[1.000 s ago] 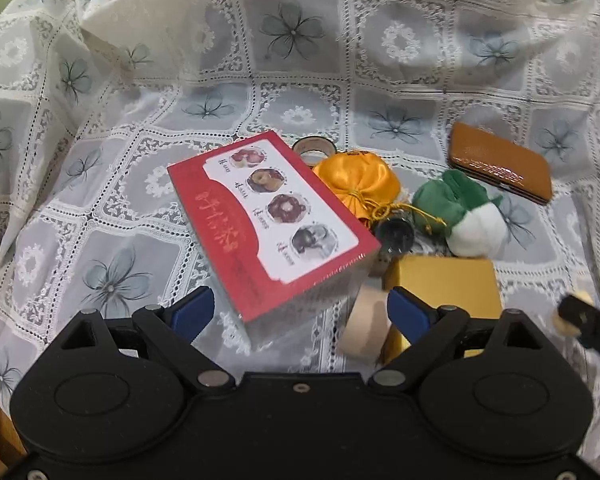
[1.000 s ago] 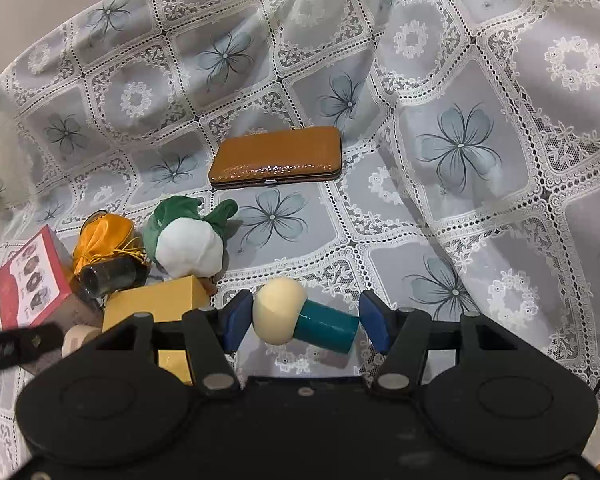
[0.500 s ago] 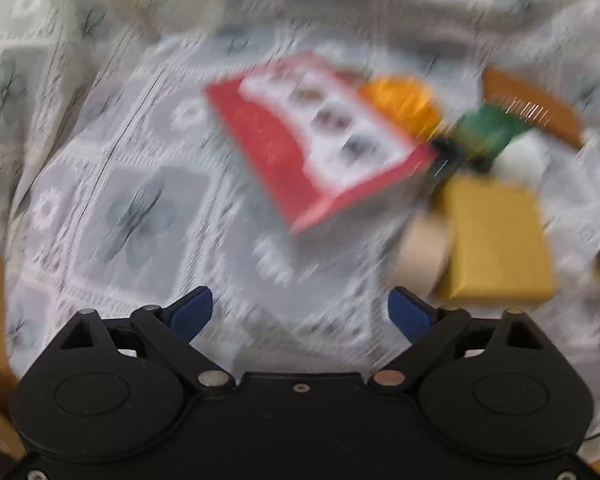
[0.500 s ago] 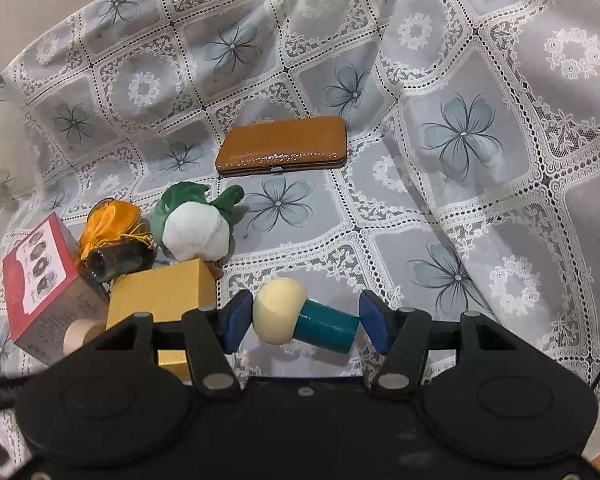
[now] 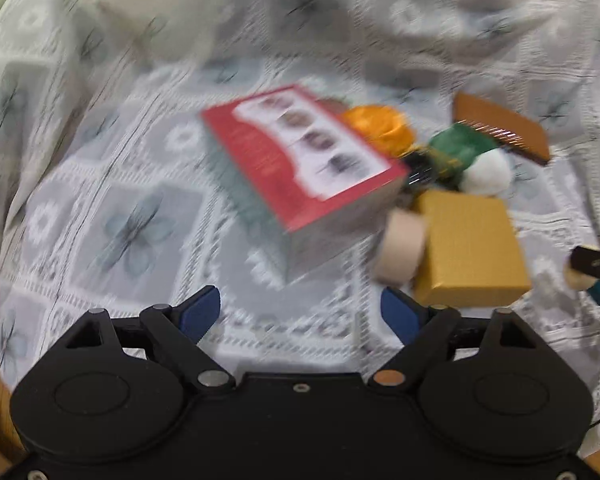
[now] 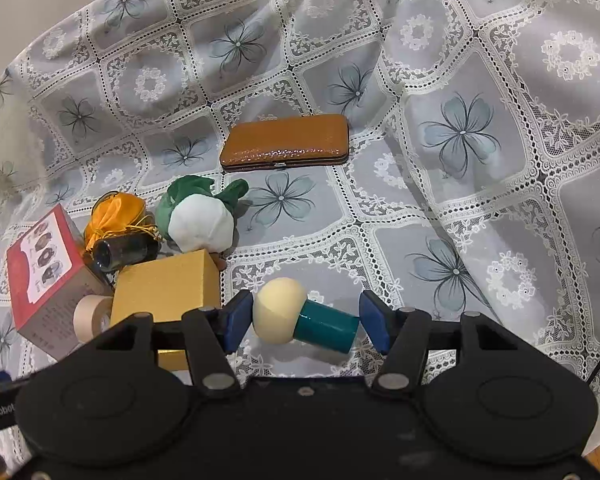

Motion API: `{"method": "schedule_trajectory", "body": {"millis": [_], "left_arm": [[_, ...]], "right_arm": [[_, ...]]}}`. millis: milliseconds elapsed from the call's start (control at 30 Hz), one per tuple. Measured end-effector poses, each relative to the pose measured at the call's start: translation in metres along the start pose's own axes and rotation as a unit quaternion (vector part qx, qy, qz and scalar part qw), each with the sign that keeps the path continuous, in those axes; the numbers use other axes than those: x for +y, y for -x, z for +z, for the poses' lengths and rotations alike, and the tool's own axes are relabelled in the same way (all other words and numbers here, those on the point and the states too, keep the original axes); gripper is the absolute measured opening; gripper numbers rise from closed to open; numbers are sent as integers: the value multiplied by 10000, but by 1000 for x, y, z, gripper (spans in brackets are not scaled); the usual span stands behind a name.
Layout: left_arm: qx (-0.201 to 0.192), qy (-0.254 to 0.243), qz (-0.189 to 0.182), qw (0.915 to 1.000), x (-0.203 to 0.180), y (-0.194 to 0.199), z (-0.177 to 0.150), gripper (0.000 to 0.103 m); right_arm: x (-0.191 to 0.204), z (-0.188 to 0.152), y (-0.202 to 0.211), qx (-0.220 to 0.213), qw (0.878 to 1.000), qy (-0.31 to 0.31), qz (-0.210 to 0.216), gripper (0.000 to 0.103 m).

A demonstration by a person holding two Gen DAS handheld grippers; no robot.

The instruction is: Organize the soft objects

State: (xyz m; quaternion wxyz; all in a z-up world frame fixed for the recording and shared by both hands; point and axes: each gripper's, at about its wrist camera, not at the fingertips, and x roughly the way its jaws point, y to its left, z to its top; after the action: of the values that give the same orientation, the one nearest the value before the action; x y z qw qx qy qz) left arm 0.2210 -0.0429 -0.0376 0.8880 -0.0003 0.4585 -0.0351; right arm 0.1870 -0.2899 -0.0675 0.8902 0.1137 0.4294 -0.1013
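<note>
Cloth: grey-and-white floral lace tablecloth, rumpled, lies under everything.
Box: red-topped cardboard box stands ahead of your left gripper, well clear of its fingers.
Left gripper: jaws are closing with only cloth between them.
Plush: green-and-white stuffed radish lies beside the orange satin pouch, behind the gold box.
Right gripper: your right gripper pinches a cream-capped teal mushroom toy end to end, jaws narrow.

Left view motion-blurred, right sharp, evenly lit
</note>
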Motion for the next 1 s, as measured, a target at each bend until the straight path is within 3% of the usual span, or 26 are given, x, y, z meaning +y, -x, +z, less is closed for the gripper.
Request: {"method": "schedule_trajectory", "body": {"millis": [100, 467, 767, 833, 1000], "left_arm": [[-110, -215, -75, 9997, -11, -3, 7, 71], [-242, -446, -239, 9984, -27, -4, 13, 66], [-114, -450, -373, 9982, -29, -8, 11, 50], [-115, -536, -494, 9973, -31, -9, 8, 40], [-56, -546, -563, 9969, -33, -18, 8, 37]], "right_arm": [[0, -1, 0, 12, 10000, 8, 13, 58], [-3, 0, -2, 14, 10000, -13, 44, 58], [-4, 1, -1, -1, 9999, -57, 87, 59], [-3, 1, -2, 3, 9999, -51, 93, 59], [-2, 1, -3, 20, 9999, -41, 100, 59]]}}
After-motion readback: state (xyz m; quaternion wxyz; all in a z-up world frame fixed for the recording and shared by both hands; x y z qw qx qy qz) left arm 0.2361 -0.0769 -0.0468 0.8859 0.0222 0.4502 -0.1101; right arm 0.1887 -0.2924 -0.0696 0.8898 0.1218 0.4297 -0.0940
